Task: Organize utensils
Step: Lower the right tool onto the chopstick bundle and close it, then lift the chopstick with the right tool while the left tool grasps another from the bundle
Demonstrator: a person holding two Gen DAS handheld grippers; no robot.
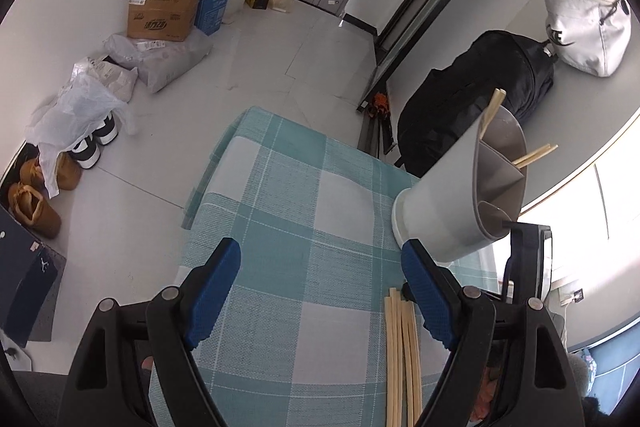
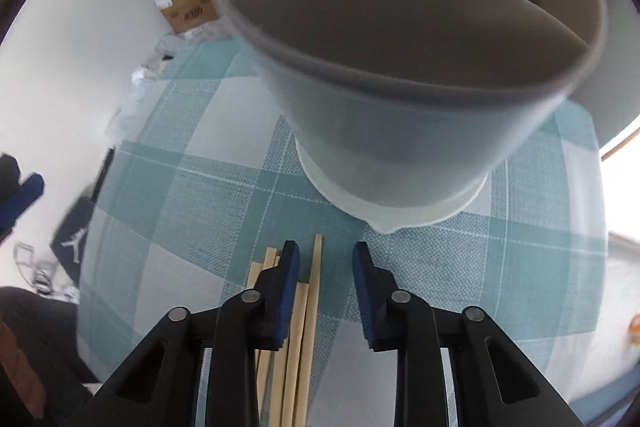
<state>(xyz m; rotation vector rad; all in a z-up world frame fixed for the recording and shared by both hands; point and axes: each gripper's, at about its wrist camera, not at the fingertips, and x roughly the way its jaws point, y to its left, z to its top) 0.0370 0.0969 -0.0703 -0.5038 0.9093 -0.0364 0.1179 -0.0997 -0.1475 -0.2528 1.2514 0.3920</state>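
A grey utensil holder (image 1: 452, 195) with inner dividers stands on the checked teal cloth (image 1: 304, 211). Wooden chopsticks (image 1: 534, 153) stick out of its compartments. Several loose chopsticks (image 1: 402, 355) lie on the cloth by my left gripper's right finger. My left gripper (image 1: 322, 287) is open and empty above the cloth. In the right wrist view the holder (image 2: 400, 107) looms close ahead. My right gripper (image 2: 326, 291) is open, low over the loose chopsticks (image 2: 304, 331), with one stick between its fingers and the others under the left finger.
On the floor to the left are cardboard boxes (image 1: 168, 11), plastic bags (image 1: 84, 107) and shoes (image 1: 36, 203). A black backpack (image 1: 472, 107) and a white bag (image 1: 584, 23) sit beyond the holder. A dark box (image 2: 76, 239) lies left of the cloth.
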